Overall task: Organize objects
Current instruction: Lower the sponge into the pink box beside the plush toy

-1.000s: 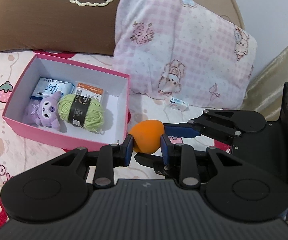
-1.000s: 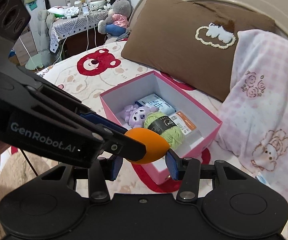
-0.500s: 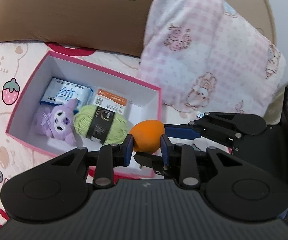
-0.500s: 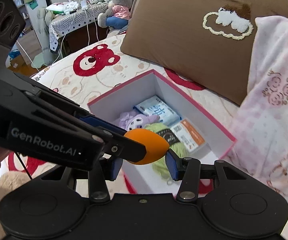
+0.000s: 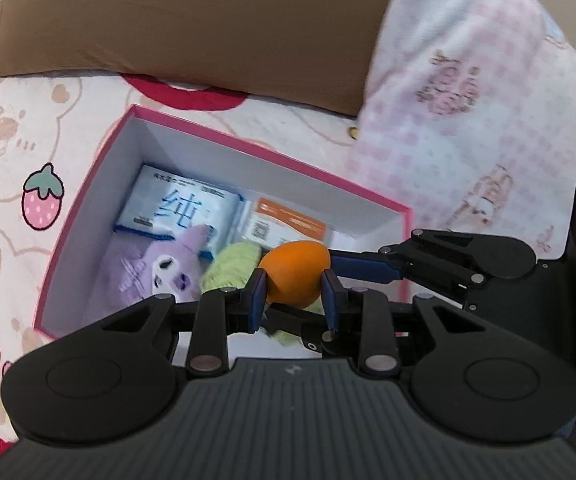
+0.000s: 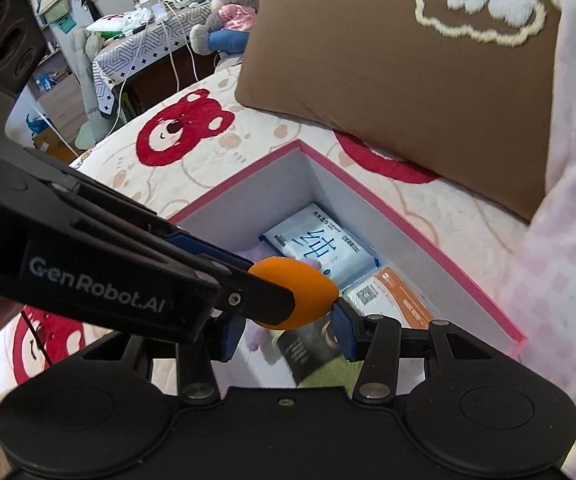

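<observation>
— Orange [image 5: 294, 276]: where is it?
— Above the pink box [image 5: 88, 216], over the green yarn [image 5: 230, 266] beside a purple plush [image 5: 156, 276].
— Who grips it?
— Left tool [image 5: 293, 294] and right tool [image 6: 288, 330] each pinch it, crossing.

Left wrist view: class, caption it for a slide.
Both grippers hold an orange ball over the pink box.
</observation>
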`<act>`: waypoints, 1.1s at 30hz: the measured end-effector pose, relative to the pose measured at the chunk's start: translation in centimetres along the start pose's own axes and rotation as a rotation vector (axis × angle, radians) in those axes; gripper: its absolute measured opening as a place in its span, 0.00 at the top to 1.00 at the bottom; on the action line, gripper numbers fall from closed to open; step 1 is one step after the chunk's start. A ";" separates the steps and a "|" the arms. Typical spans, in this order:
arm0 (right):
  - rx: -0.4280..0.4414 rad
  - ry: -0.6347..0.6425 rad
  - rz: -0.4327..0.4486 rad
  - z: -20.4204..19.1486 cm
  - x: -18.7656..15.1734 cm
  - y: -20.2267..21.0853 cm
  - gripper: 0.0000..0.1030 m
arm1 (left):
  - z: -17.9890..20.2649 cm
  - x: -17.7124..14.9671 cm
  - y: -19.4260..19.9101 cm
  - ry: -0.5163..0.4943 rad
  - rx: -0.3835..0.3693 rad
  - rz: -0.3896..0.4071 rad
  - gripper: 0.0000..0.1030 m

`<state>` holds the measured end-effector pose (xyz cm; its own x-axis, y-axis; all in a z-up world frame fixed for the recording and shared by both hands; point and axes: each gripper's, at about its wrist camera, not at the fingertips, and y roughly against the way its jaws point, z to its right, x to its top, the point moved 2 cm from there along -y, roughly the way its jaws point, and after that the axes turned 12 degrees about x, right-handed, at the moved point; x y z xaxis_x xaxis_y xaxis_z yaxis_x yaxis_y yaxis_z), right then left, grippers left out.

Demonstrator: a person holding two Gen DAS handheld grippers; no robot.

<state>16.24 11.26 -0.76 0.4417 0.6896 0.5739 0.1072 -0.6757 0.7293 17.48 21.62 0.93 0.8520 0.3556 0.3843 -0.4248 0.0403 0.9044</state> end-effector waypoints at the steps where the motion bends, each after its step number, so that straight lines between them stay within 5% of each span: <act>1: 0.006 -0.011 0.000 0.5 0.2 -0.6 0.49 | -0.2 0.3 -0.5 0.006 0.006 -0.003 0.73; 15: 0.022 -0.126 -0.049 5.5 1.3 -7.1 0.49 | -2.2 2.9 -8.0 0.037 0.066 -0.075 0.73; 33: 0.088 -0.194 -0.094 6.1 0.3 -8.2 0.48 | -3.4 1.6 -9.0 0.117 0.068 -0.123 0.73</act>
<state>20.89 15.41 -8.89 0.5882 0.6934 0.4161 0.2296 -0.6366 0.7362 21.58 25.04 -7.20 0.8531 0.4581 0.2499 -0.2948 0.0280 0.9552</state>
